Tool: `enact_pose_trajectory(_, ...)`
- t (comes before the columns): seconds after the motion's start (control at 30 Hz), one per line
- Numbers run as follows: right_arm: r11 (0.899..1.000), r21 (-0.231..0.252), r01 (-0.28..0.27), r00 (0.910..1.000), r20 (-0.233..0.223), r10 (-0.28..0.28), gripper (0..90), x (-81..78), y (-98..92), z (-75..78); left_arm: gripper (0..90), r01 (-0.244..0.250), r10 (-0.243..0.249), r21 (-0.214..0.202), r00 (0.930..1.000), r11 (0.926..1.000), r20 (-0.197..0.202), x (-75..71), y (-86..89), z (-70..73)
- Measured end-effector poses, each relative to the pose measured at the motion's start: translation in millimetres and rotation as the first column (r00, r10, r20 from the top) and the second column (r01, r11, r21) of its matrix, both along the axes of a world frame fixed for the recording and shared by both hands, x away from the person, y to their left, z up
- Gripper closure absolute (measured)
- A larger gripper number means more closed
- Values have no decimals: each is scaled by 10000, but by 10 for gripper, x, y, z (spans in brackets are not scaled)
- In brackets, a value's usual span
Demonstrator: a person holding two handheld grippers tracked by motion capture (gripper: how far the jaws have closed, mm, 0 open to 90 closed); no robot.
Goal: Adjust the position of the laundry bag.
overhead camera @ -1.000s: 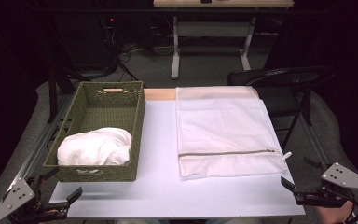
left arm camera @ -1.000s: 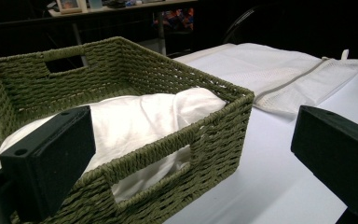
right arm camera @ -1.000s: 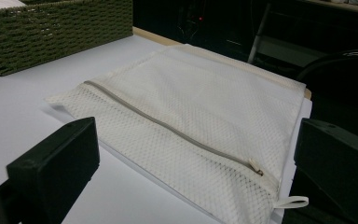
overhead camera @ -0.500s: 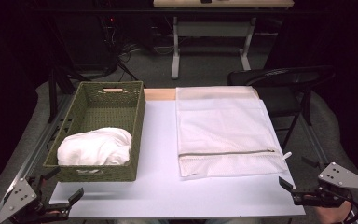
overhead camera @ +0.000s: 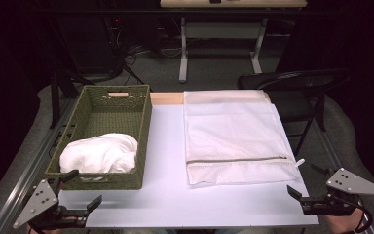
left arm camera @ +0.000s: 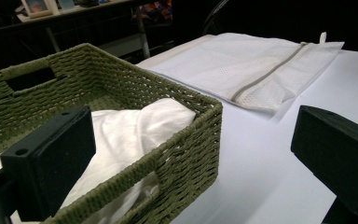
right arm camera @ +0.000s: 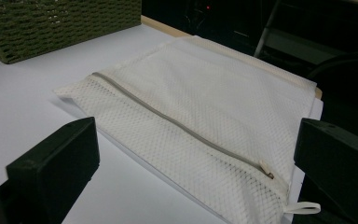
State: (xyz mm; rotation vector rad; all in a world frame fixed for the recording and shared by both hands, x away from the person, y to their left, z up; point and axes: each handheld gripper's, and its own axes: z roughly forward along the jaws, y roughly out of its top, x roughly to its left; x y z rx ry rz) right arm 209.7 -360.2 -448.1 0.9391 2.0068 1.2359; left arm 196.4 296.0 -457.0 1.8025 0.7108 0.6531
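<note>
At left of the high view, the green basket (overhead camera: 102, 109) holds a white cloth (overhead camera: 100, 152) bunched at its near end. The mesh bag (overhead camera: 233, 136) lies flat, zipped, at centre-right. Left gripper (overhead camera: 80, 192) and right gripper (overhead camera: 299, 200) gape wide, empty, at the bottom corners.

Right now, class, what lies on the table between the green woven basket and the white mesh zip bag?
Nothing: in the high view, bare white tabletop separates the green woven basket from the white mesh zip bag.

Black tools (overhead camera: 80, 190) (grey screwed three-cornered plates).
</note>
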Motion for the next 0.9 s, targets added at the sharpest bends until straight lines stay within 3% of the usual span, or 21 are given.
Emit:
enact_pose_trajectory(0.27,9999,-129,75,9992,-389,-80,0,28,63,3,0,476,-465,618,9987,9970,-185,16,-234,12)
enact_pose_trajectory(0.33,9998,-135,133,9979,-639,-142,0,54,86,-2,0,828,-805,807,9963,9933,-313,26,-309,13)
enact_pose_trajectory(0.5,9998,-126,154,9956,-927,-165,0,100,119,-25,0,1168,-1107,965,9917,9885,-661,58,-471,-17)
enact_pose_trajectory(0.63,9995,-290,84,9906,-1362,-123,0,165,172,-76,0,1598,-1527,1076,9857,9813,-719,65,-610,-21)
enact_pose_trajectory(0.8,9996,-272,-16,9829,-1841,-34,0,224,201,-118,0,2082,-1965,1452,9762,9672,-915,103,-823,-55)
enact_pose_trajectory(0.9,9998,-217,2,9803,-1976,-45,0,227,214,-122,0,2375,-2179,1828,9685,9540,-1208,155,-969,-105)
